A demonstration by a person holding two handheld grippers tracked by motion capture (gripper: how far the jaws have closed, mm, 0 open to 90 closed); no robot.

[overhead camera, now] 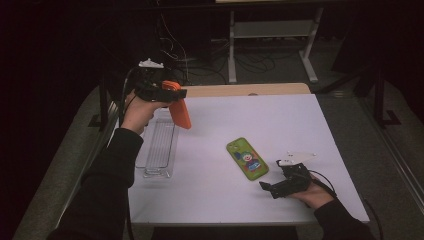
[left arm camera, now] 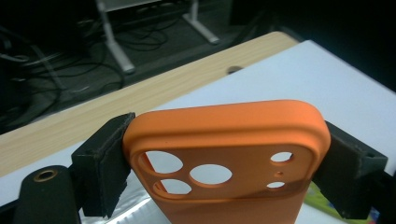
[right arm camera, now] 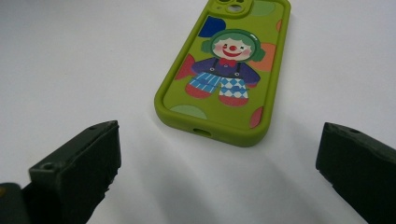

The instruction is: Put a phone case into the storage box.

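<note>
The orange case [overhead camera: 180,111] hangs in the air at the table's far left, held by the left gripper [overhead camera: 172,95] above the near-right corner of the tray [overhead camera: 159,145]. In the left gripper view the black jaws press on the two long edges of the orange case [left arm camera: 224,140] near its camera end, pinching it across its width; the case's lower part is cut off by the bottom of that view, and the round cutouts show a strip of something shiny behind them that is too little to make out.

The tray is clear plastic, long and ribbed, lying along the left edge of the white table [overhead camera: 280,120]; nothing can be seen lying in it, though its transparent walls are hard to trace.

The green case [overhead camera: 247,158], printed with a clown, lies flat near the table's middle right. The right gripper [overhead camera: 267,187] rests low just beside its near end, jaws spread wide with nothing between them. In the right gripper view the green case [right arm camera: 224,70] sits ahead of the open jaws, its far end cut off at the top
</note>
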